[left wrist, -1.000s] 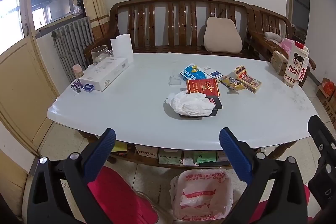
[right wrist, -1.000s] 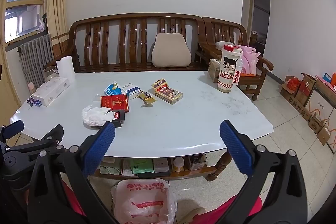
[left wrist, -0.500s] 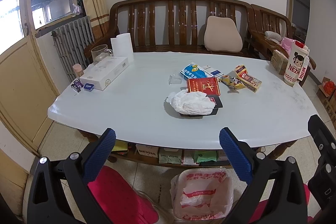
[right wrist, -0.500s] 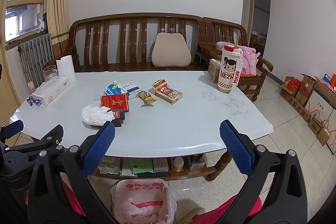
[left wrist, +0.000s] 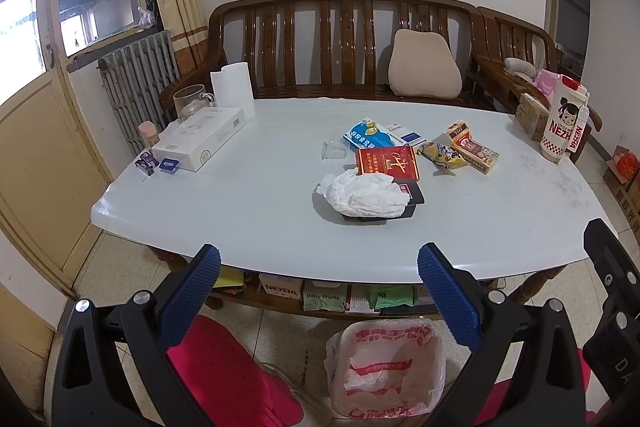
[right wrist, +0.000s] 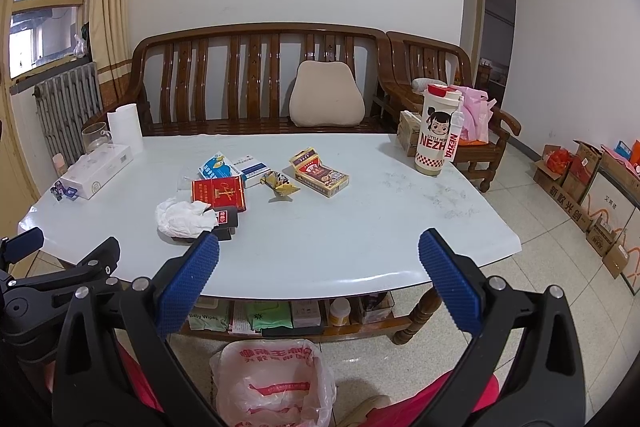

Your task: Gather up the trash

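A crumpled white tissue [left wrist: 366,195] [right wrist: 182,215] lies mid-table on a black item [left wrist: 412,195]. Behind it are a red packet [left wrist: 386,163] [right wrist: 219,191], a blue-and-white packet [left wrist: 366,134] [right wrist: 216,166], a yellow snack wrapper [left wrist: 439,154] [right wrist: 280,185] and a printed carton [left wrist: 472,147] [right wrist: 320,173]. A bin lined with a red-printed plastic bag [left wrist: 384,373] [right wrist: 272,381] stands on the floor under the table's near edge. My left gripper [left wrist: 319,281] and right gripper [right wrist: 319,281] hover open and empty before that edge, above the bin.
On the white table [left wrist: 248,211] the left end holds a white box [left wrist: 200,137], a paper roll [left wrist: 233,89] and a glass mug [left wrist: 188,103]; a tall NEZHA bottle [right wrist: 434,131] stands at the right. A wooden bench [left wrist: 340,43] runs behind, cardboard boxes [right wrist: 580,183] line the right wall.
None of the table's objects has moved. Both grippers stay open; the views are almost the same, with only a very slight drift.
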Demonstrator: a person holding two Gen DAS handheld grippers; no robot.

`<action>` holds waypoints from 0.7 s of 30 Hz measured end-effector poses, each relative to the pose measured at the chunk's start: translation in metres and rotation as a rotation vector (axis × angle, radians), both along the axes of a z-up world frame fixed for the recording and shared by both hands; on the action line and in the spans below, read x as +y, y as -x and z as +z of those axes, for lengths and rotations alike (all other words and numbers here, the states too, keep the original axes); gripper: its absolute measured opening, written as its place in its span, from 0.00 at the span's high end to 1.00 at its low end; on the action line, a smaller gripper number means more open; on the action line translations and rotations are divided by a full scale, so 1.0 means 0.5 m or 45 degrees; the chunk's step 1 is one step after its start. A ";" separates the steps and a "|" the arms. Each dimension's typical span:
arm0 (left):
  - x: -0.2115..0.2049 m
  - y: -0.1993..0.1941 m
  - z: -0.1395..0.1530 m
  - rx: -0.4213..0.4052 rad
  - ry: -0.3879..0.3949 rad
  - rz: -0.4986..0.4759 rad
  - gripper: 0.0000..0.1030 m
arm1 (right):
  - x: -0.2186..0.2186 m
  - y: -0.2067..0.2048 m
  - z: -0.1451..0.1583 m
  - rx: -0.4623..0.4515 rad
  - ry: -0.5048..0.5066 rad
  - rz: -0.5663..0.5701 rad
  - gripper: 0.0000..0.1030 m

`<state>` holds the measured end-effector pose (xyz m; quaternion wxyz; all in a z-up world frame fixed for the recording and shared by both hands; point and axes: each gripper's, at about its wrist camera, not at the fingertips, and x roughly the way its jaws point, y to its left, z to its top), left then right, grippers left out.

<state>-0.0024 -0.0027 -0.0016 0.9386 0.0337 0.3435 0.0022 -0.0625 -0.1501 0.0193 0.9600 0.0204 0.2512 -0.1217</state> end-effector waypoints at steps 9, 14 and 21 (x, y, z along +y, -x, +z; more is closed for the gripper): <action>0.000 0.000 -0.001 0.004 -0.003 -0.004 0.06 | -0.003 0.003 -0.001 0.001 0.001 -0.001 0.05; -0.002 0.000 -0.002 0.008 -0.009 -0.005 0.06 | 0.000 0.003 0.002 0.003 0.001 -0.002 0.05; 0.004 -0.012 -0.008 0.047 0.005 0.002 0.06 | -0.005 -0.006 -0.009 0.013 0.006 -0.001 0.05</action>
